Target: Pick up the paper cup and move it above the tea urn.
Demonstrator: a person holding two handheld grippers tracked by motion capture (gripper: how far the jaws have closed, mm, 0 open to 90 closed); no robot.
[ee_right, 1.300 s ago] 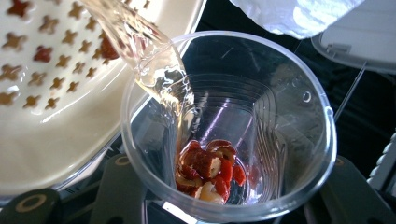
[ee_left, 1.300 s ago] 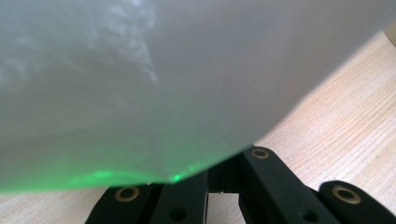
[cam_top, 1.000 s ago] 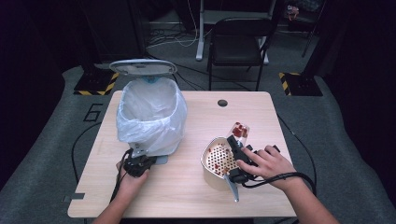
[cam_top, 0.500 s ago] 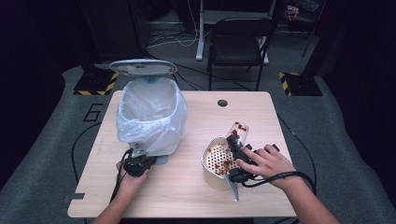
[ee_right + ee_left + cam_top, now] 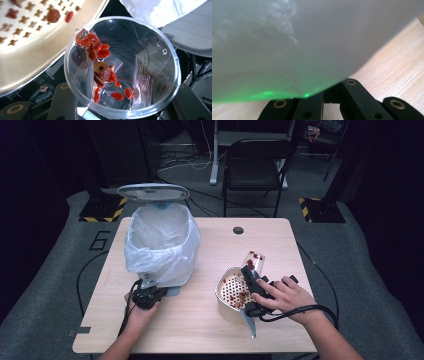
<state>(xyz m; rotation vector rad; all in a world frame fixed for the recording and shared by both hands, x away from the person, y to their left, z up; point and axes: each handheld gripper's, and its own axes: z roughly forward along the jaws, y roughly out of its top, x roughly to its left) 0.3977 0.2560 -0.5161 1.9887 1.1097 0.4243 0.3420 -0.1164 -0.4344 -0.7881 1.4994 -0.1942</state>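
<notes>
My right gripper (image 5: 251, 279) is shut on a clear plastic cup (image 5: 253, 260), tilted beside a beige perforated strainer (image 5: 226, 296) at the table's right. In the right gripper view the cup (image 5: 150, 62) sits between my jaws with red fruit pieces (image 5: 100, 53) stuck to its wall and bottom. The strainer (image 5: 30, 52) lies at its upper left with a few red bits on it. My left gripper (image 5: 146, 296) rests on the table at the foot of a bin lined with a white bag (image 5: 162, 240). The bag (image 5: 307, 45) hangs over its shut jaws and hides their tips.
The bin's lid (image 5: 152, 191) stands open at the back. The strainer's handle (image 5: 250, 322) points toward the front edge. A cable hole (image 5: 238, 230) is at the table's far middle. A black chair (image 5: 255, 167) stands behind the table.
</notes>
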